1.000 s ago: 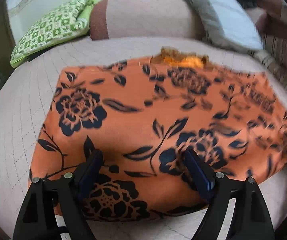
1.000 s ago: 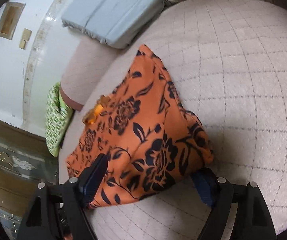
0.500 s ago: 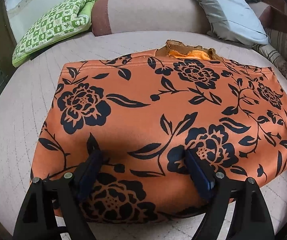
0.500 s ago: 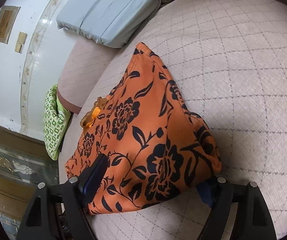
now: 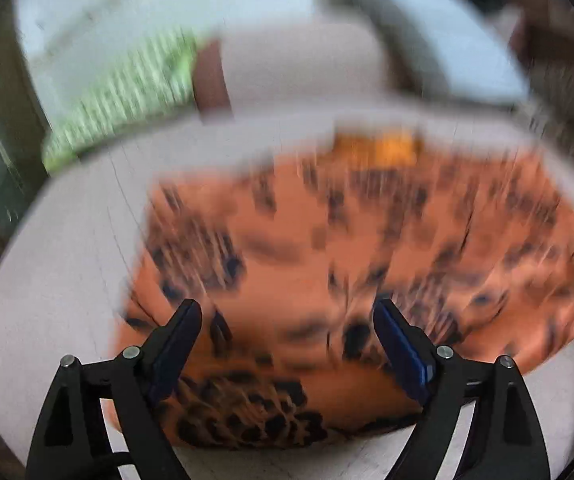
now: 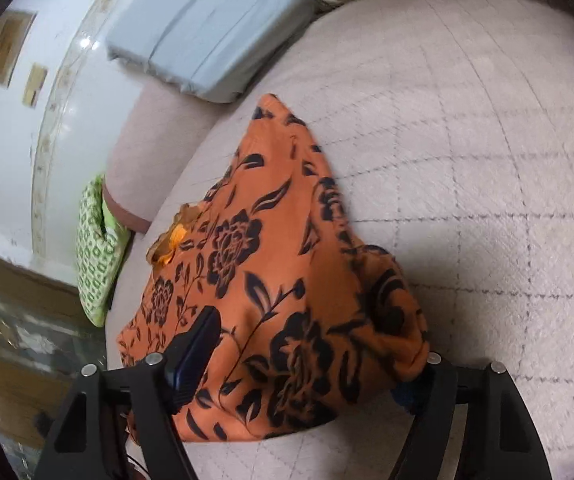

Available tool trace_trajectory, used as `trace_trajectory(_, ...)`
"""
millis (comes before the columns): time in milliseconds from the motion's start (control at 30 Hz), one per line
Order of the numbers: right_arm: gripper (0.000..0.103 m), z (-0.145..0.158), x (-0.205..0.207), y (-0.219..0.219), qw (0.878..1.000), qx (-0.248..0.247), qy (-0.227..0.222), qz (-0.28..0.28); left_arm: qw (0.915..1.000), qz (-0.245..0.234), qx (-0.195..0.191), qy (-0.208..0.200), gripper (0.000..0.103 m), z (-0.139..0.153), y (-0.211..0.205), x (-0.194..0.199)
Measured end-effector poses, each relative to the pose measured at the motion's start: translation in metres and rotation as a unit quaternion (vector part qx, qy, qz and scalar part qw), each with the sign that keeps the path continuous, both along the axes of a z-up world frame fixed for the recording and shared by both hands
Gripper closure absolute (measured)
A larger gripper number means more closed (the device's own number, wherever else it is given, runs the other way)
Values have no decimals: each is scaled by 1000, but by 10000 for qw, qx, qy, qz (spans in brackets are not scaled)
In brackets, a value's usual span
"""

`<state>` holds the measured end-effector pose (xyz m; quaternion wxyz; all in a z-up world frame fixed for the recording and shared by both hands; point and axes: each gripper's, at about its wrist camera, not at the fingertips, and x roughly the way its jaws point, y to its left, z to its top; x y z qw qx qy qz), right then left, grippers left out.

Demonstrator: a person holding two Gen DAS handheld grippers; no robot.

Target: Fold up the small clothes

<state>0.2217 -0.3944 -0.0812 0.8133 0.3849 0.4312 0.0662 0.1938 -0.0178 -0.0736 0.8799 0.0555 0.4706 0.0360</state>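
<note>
the quilted bed (image 6: pixel 467 160) carries everything. the orange floral garment (image 6: pixel 279 280) lies folded on it, near a grey pillow (image 6: pixel 215 36) and a green patterned cushion (image 6: pixel 97 256). the right gripper (image 6: pixel 315 356) has its jaws closing in, corner of the garment between them, but no pinch yet. the left gripper (image 5: pixel 287 320) is released wide, its view very blurry.

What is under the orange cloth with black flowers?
The orange flowered cloth lies on a pale quilted mattress. A brownish-orange bit peeks out at its edge; anything else beneath is covered.
</note>
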Motion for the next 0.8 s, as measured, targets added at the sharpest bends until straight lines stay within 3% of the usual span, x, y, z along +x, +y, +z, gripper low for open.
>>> trace_trajectory(33, 26, 1, 1, 2, 10000, -65, 11, 19, 9997, 60, -157, 163, 11, -12, 3, 4)
trace_trajectory(67, 26, 3, 4, 4, 9999, -148, 58, 63, 9998, 113, -170, -88, 11, -9, 5, 2)
trace_trajectory(133, 29, 7, 8, 6, 9994, -289, 125, 114, 9999, 29, -129, -80, 19, 8, 2, 1)
trace_trajectory(200, 57, 8, 12, 6, 9987, -416, 203, 189, 9957, 46, -281, -878, 19, 36, 5, -16)
trace_trajectory(233, 62, 6, 14, 6, 9981, -502, 273, 209, 9944, 76, -185, -1035, 19, 39, 5, -19)
trace_trajectory(267, 65, 1, 16, 4, 9976, -575, 344, 201, 9959, 56, -42, -906, 19, 32, 2, -16)
trace_trajectory(300, 70, -2, 18, 3, 9974, -585, 392, 163, 9998, -173, 90, -40, 19, 1, -3, -1)
trace_trajectory(333, 73, -2, 19, 3, 9966, -677, 437, 172, 9995, -185, 31, 235, 17, -16, -2, 3)
trace_trajectory(367, 78, 4, 21, 9, 9948, -882, 446, 256, 9999, -70, -94, -94, 19, -10, 2, -1)
trace_trajectory(400, 88, 13, 24, 18, 9930, -1032, 422, 380, 9998, -88, -205, 11, 24, -2, 3, -1)
trace_trajectory(433, 89, 22, 26, 26, 9920, -1120, 343, 469, 9985, -169, -506, -76, 37, 9, 8, -5)
trace_trajectory(500, 89, 57, 28, 55, 9882, -1351, -41, 716, 9952, 73, -836, -502, 39, 33, 28, -18)
trace_trajectory(600, 89, 116, 27, 128, 9712, -1778, -781, 1378, 9787, 708, -1417, -1302, 36, 71, 85, -48)
trace_trajectory(667, 89, 141, 22, 188, 9530, -2062, -1148, 1897, 9651, 1288, -1532, -1686, 31, 86, 130, -66)
trace_trajectory(700, 89, 147, 18, 220, 9422, -2210, -1309, 2153, 9545, 1726, -1553, -1872, 30, 89, 159, -78)
trace_trajectory(800, 89, 137, 12, 307, 9159, -2470, -1436, 2820, 9298, 2786, -1668, -1734, 30, 77, 215, -100)
